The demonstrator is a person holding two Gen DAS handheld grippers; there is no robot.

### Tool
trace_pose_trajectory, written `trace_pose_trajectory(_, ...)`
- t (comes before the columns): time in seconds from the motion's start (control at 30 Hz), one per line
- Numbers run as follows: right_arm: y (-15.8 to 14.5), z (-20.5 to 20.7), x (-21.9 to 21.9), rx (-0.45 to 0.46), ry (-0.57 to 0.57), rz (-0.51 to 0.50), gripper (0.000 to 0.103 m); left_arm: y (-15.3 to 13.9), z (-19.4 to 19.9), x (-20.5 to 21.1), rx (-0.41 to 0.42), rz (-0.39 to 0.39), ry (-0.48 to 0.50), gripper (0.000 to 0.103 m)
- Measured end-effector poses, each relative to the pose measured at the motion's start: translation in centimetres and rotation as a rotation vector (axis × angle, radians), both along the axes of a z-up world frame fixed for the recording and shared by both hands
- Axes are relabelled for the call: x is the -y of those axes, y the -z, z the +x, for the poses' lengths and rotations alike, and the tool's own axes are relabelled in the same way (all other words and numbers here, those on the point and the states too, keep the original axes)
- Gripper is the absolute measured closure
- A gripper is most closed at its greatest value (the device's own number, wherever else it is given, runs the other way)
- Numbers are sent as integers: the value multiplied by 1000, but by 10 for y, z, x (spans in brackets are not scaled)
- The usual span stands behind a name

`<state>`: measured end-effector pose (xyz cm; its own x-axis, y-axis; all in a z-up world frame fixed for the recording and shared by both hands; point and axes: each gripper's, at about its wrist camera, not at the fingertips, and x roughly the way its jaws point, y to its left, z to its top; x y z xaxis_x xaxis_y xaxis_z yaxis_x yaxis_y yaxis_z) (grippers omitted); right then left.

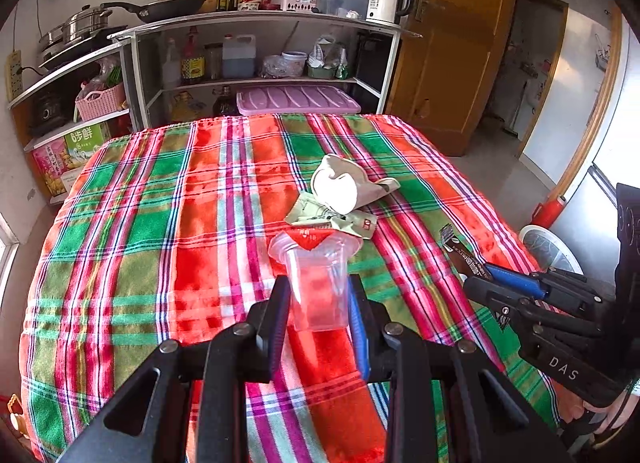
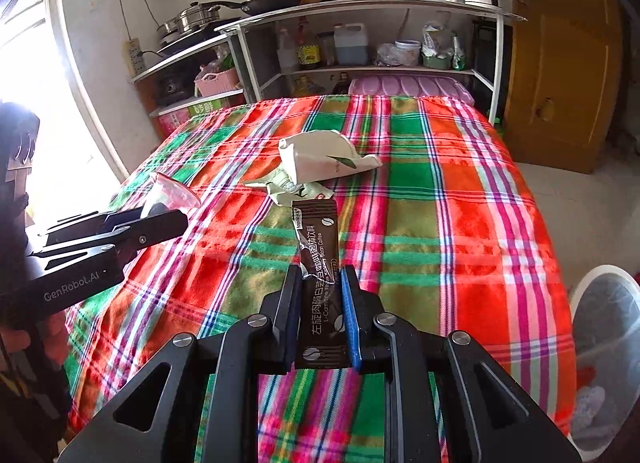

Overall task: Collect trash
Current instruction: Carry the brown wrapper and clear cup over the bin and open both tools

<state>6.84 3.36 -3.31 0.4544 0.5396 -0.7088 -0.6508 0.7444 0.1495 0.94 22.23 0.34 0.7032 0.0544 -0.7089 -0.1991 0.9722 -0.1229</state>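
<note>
My left gripper (image 1: 318,287) is shut on a clear plastic cup (image 1: 316,275) and holds it above the plaid tablecloth (image 1: 160,223); the cup also shows in the right wrist view (image 2: 170,193). My right gripper (image 2: 320,279) is shut on a brown coffee sachet (image 2: 320,255), which also shows in the left wrist view (image 1: 464,253). A crushed white paper cup (image 1: 344,183) (image 2: 320,159) and a crumpled green-white wrapper (image 1: 328,217) (image 2: 292,187) lie mid-table, beyond both grippers.
A white bin (image 2: 608,343) lined with clear plastic stands on the floor off the table's right edge, also in the left wrist view (image 1: 548,251). Shelves (image 1: 256,47) with cookware and bottles stand behind the table. A wooden door (image 1: 452,43) is at back right.
</note>
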Motion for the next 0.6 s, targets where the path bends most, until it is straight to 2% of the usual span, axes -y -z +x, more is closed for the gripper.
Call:
trace_pose_trajectory(0.5,-20,1,90,49,172,35,83,-17,21,79,34,7,134,74)
trace_pose_trajectory(0.6,-23,1,111,61,212,36,83,-21,27,102,45,45,162,73)
